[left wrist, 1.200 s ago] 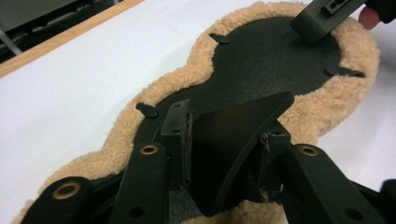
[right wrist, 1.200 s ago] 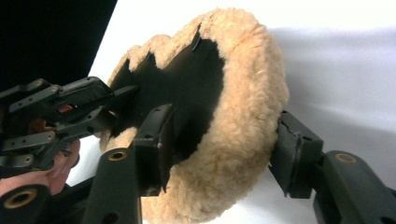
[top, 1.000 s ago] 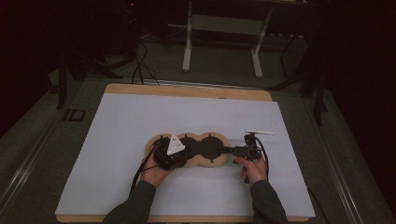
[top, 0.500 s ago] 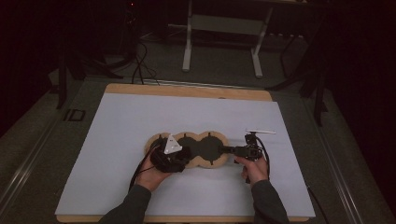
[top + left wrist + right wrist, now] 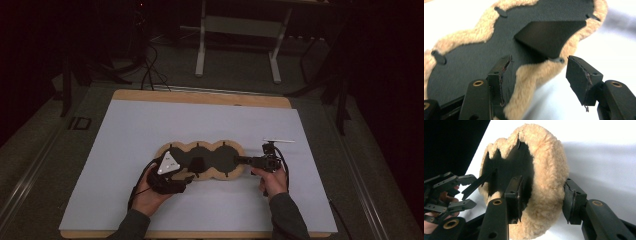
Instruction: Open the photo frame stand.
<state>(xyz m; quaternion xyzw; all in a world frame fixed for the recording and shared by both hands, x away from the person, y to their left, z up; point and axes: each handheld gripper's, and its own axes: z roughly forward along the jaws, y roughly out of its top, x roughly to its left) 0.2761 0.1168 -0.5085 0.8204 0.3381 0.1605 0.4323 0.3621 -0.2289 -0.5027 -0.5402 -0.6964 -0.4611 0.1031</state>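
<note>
A three-lobed pad (image 5: 222,159), black on its face with a tan fleece rim, lies on the white sheet. A stiff black flap (image 5: 549,37) sticks up from its middle. My left gripper (image 5: 189,176) is at the pad's near left edge. Its jaws have just been opening and now stand open (image 5: 539,75), one over the black face and the other off the fleece. My right gripper (image 5: 242,161) is at the pad's right end, its jaws having just closed (image 5: 544,200) on the fleece rim (image 5: 549,175).
The white sheet (image 5: 150,125) covers a wooden tabletop (image 5: 200,96). Beyond the far edge stand the legs of a white stand (image 5: 201,55), with cables (image 5: 150,70) on the dark floor. My left gripper (image 5: 466,192) shows at the left of the right gripper view.
My left hand has drawn back toward the near left, off the pad's left lobe, with its jaws wider apart. The right hand has stayed at the pad's right end.
</note>
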